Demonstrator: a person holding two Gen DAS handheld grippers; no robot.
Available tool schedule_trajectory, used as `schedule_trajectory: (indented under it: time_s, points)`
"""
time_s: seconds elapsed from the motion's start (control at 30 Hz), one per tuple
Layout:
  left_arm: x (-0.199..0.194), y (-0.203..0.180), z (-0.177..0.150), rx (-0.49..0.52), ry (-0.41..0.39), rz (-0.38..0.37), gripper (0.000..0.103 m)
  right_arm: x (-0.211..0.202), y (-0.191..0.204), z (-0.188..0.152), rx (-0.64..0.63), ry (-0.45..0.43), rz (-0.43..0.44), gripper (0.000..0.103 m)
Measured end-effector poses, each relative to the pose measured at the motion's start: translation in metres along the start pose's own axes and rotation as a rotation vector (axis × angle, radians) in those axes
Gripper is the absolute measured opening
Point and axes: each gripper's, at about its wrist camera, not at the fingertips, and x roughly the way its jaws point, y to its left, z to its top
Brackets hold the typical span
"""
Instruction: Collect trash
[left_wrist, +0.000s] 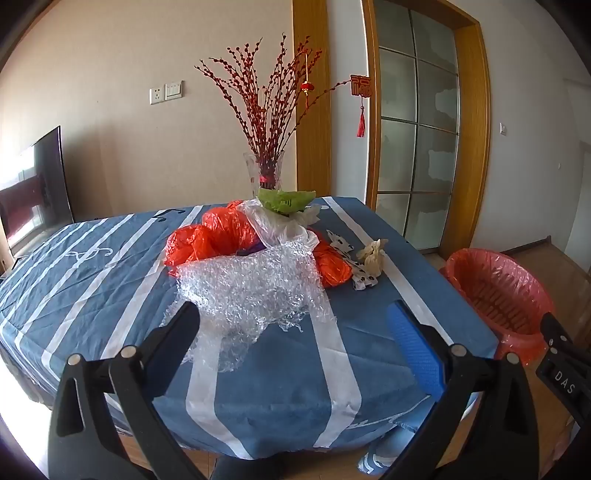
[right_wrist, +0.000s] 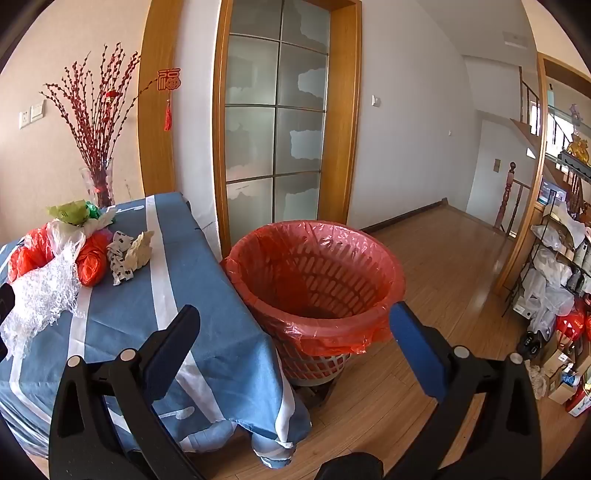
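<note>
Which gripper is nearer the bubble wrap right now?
Left. The left gripper hangs open just before the bubble wrap; the right gripper faces the bin, wrap off to its left.

White letters "DAS" on a black device (left_wrist: 565, 380) at the right edge of the left wrist view. Red Chinese character ornament (left_wrist: 360, 85), reading as "福", hung with a tassel among red branches (left_wrist: 266, 110); same ornament (right_wrist: 169, 78) in the right wrist view.

Crinkled clear bubble wrap (left_wrist: 255, 295), plastic
</note>
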Motion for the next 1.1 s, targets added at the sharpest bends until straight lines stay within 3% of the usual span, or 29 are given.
schedule_trajectory:
  time_s: [1.1]
  points:
    - [0.0032,-0.0015,-0.0009,0.005,0.007,-0.005,0.099,0.0018,-0.0002,-0.0012,-0.001,0.001,0.0,0.101]
